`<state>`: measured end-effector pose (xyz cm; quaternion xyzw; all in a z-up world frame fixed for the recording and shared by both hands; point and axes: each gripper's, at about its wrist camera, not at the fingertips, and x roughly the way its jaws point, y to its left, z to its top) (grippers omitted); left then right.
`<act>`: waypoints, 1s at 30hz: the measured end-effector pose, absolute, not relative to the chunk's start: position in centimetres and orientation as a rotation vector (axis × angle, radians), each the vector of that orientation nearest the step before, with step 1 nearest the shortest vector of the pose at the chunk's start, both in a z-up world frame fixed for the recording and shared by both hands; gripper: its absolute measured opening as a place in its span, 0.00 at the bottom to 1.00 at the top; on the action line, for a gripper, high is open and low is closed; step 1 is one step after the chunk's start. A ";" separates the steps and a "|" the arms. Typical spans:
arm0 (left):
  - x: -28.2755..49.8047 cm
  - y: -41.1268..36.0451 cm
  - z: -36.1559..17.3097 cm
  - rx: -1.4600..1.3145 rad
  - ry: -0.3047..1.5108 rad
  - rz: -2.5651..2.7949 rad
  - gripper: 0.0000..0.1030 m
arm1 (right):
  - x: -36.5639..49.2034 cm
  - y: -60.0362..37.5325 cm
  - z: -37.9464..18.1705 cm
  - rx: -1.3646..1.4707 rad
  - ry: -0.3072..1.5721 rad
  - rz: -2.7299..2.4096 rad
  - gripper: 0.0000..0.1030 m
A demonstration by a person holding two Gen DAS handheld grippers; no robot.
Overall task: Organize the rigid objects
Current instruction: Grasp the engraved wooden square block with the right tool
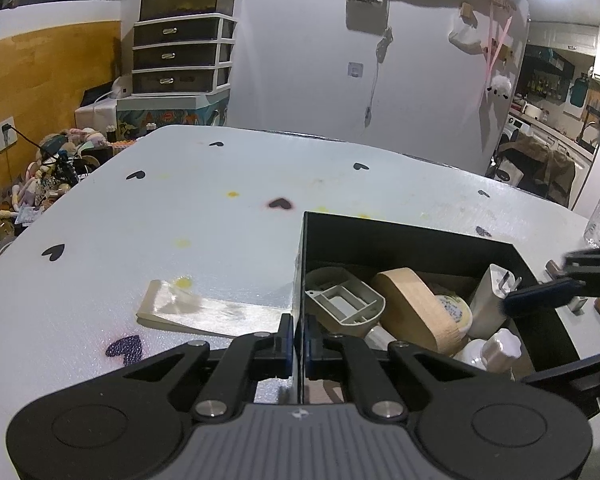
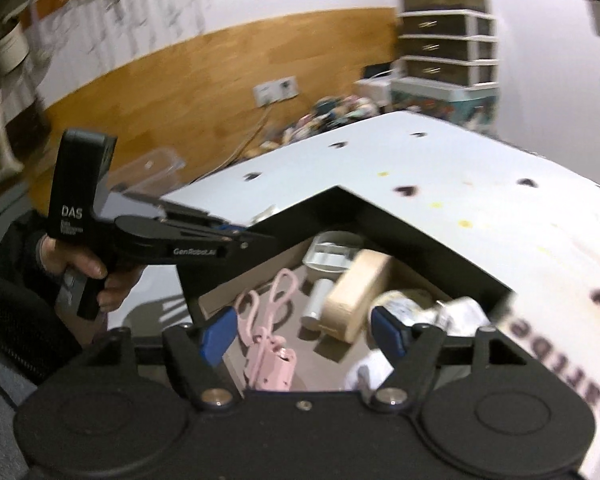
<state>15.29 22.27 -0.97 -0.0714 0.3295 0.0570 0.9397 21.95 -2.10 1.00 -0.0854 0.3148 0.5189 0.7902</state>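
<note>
The left gripper (image 1: 299, 340) pinches the near wall of the open black box (image 1: 400, 236), jaws clamped on it. Over the box, the right gripper (image 2: 304, 330) stands wide and empty. Inside lie pink plastic scissors (image 2: 270, 320), a rounded wooden block (image 1: 416, 312) and a white wall plug (image 1: 490, 300).

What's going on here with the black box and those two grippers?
A person is sorting small items into a black box on a white table. The left gripper is shut on the box's near wall, steadying it. The right gripper hangs open over the box with nothing between its fingers. Inside lie a wooden block, a grey plastic piece, a white plug and a pink clip. A notepad lies on the table outside the box.
</note>
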 end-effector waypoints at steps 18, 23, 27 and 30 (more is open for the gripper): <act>15.3 22.0 -1.5 -0.155 0.656 0.144 0.05 | 21.6 -13.0 -1.0 0.003 0.571 0.452 1.00; 15.4 21.9 -1.5 -0.149 0.658 0.150 0.05 | 23.2 -17.1 -1.7 -0.021 0.539 0.198 1.00; 15.4 21.9 -1.5 -0.149 0.659 0.152 0.05 | 24.9 -20.5 -2.0 -0.088 0.573 0.071 1.00; 15.4 21.9 -1.5 -0.147 0.661 0.154 0.04 | 26.6 -22.4 -2.5 -0.133 0.617 0.064 1.00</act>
